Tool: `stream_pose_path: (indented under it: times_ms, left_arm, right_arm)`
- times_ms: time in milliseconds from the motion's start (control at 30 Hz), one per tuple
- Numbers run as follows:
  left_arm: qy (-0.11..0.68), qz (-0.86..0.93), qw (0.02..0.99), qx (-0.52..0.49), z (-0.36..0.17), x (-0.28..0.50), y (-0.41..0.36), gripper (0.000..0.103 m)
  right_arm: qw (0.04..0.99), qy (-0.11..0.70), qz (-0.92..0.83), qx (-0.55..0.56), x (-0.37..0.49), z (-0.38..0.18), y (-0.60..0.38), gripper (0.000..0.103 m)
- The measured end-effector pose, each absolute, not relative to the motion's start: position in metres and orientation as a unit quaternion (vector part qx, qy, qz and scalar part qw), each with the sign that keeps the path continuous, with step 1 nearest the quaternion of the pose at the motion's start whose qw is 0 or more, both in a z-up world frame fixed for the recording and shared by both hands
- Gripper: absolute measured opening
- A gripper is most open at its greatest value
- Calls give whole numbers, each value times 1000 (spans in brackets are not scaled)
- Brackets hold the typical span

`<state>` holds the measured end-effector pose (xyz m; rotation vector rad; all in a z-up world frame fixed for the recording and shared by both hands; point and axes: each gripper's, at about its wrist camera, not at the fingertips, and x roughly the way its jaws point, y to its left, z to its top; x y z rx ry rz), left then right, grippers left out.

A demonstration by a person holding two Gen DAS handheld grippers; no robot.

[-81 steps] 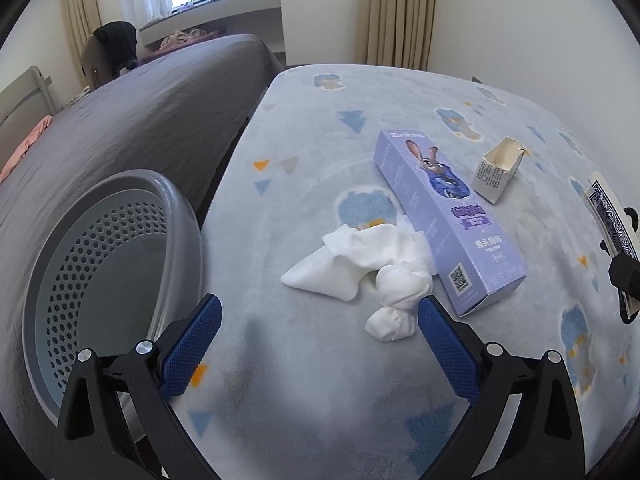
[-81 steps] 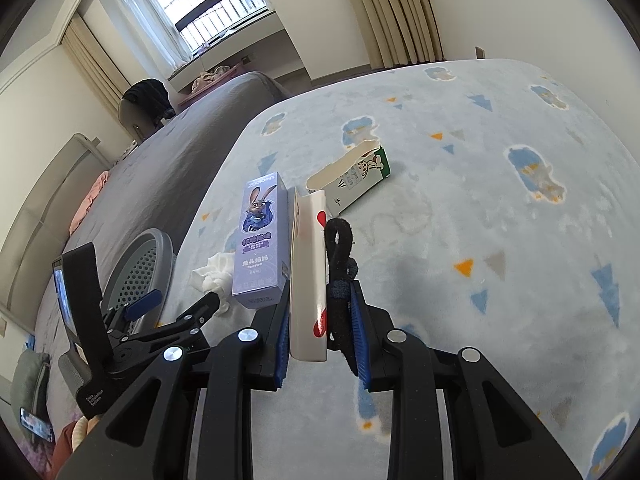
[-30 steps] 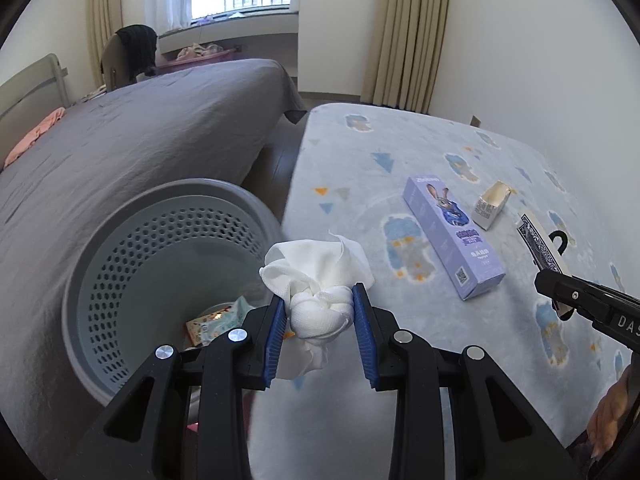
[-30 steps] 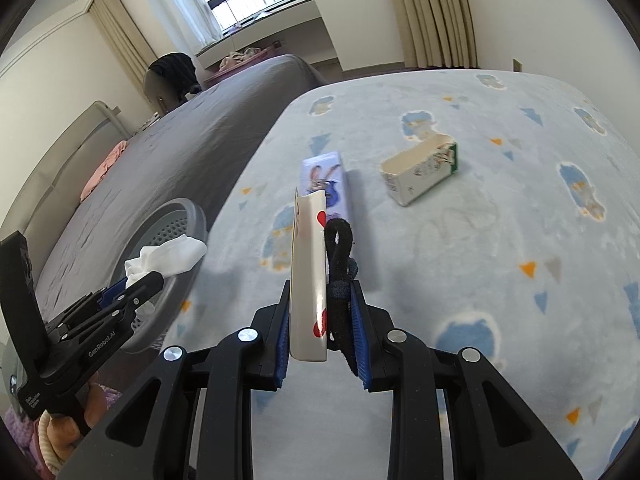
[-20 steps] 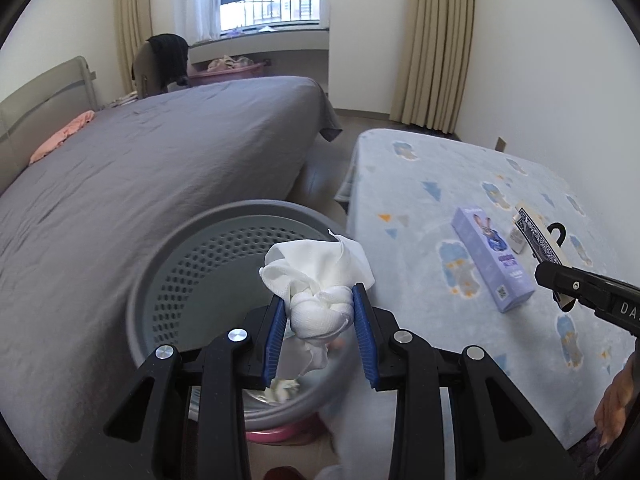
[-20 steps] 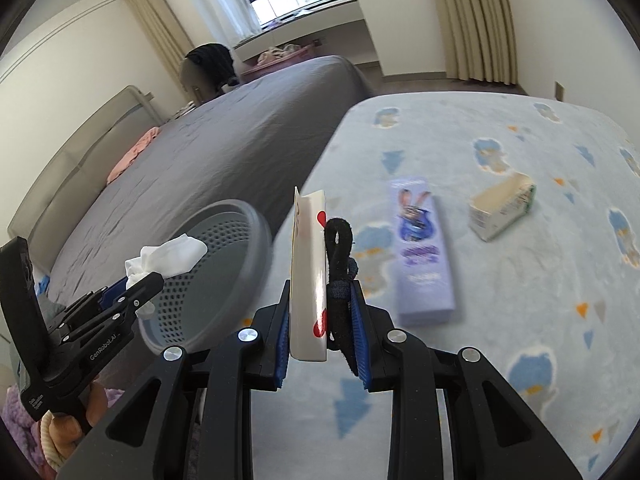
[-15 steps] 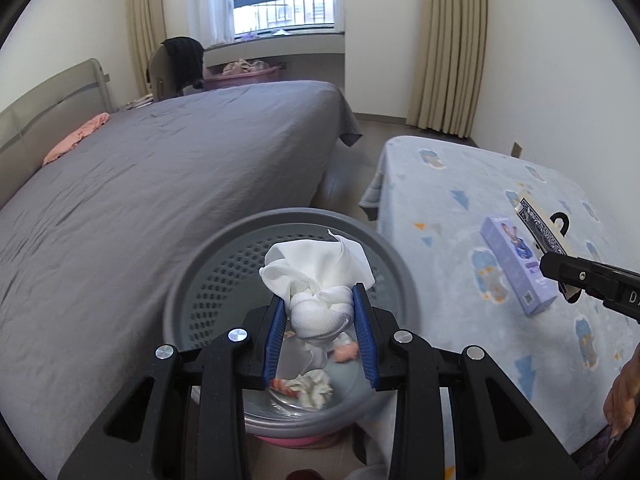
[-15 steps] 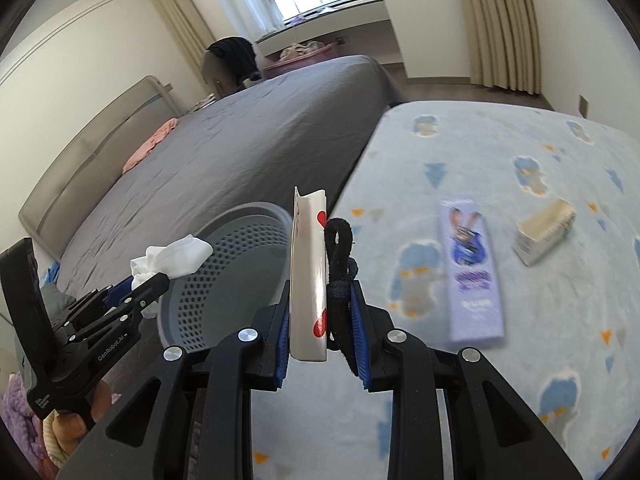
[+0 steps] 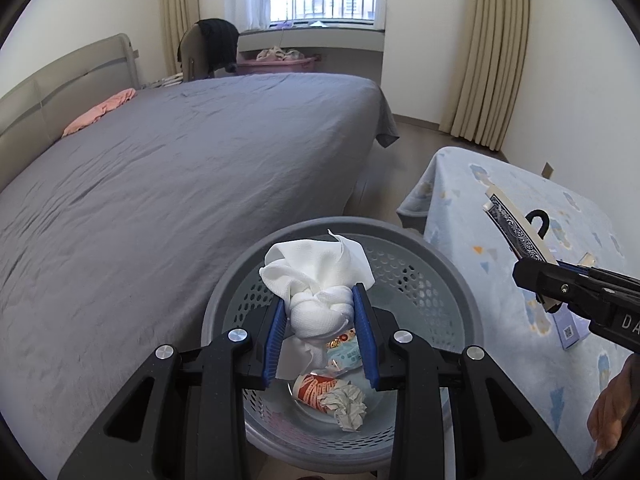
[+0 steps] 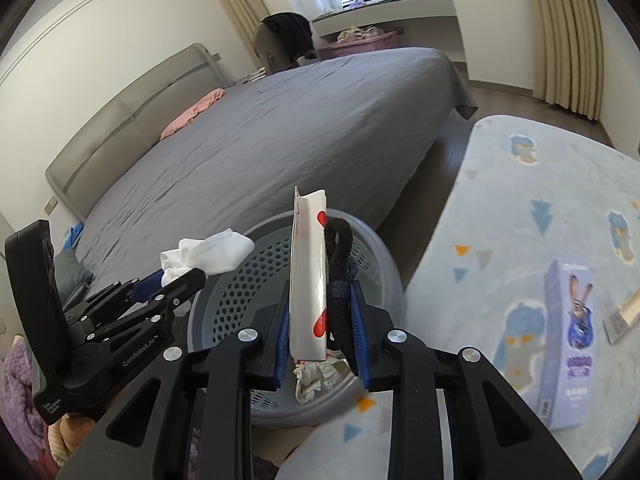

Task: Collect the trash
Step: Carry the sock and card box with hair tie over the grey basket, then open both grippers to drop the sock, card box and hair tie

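Note:
My left gripper (image 9: 321,312) is shut on a wad of white tissue (image 9: 316,272) and holds it above the open grey perforated bin (image 9: 460,280). The bin holds a red-striped wrapper (image 9: 314,388) and a crumpled paper ball (image 9: 348,404). My right gripper (image 10: 321,312) is shut on a flat playing-card box (image 10: 307,272) with red hearts, together with a black hair tie (image 10: 340,280), over the bin's rim (image 10: 376,248). It shows at the right in the left wrist view (image 9: 520,236). The left gripper and tissue (image 10: 208,254) show in the right wrist view.
A purple rabbit-print carton (image 10: 570,340) and a small white box (image 10: 624,316) lie on the light blue patterned table (image 10: 520,208) to the right. A grey bed (image 9: 180,168) lies to the left and behind the bin.
My left gripper took hold of the tissue on the table and carried it left over the bin. My right gripper followed with the card box toward the bin.

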<state>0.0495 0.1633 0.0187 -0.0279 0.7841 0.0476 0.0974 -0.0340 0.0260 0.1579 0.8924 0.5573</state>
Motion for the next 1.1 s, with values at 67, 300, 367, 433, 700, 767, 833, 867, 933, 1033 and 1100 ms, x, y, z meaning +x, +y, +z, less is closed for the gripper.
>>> stream_pose_path:
  times_ms: [67,300,367,433,700,767,833,867,933,1033,1100]
  left_arm:
    - [393,26,919,-19,11,54,164,32]
    - [416,33,908,-22,-5,60,165,33]
    - [419,36,907,-25,-6,61,166,34]
    - [418,39,907,-25,-6,60,167,34]
    - [405,50,913,-21,-1,57,165,59]
    - [407,54,911,-22,-1,57,167,59]
    - [408,56,911,-24,-1,58,169,60]
    - [408,58,911,-24,-1,57,170,62]
    - [407,62,911,-24,-1,58,171,65]
    - [406,65,911,-24,-1,57,172,68]
    - [406,66,911,-24,-1,56,172,68]
  right_arm:
    - [855,434,275,69,102,18,-26,26]
    - [839,455,293,58,110,-1,-11,26]
    - [836,457,296,60,111,-4,-11,26]
    - [834,459,300,61,111,-5,-10,26]
    - [837,452,301,59,111,-5,-12,34]
    - [838,453,298,56,111,-4,-11,36]
    - [840,452,296,55,110,-5,-11,37]
    - [840,452,295,54,109,-5,-11,37]
    - [841,451,294,52,108,-5,-10,37]
    - [842,450,293,49,107,-5,-9,37]
    - [843,450,292,47,107,-6,-9,37]
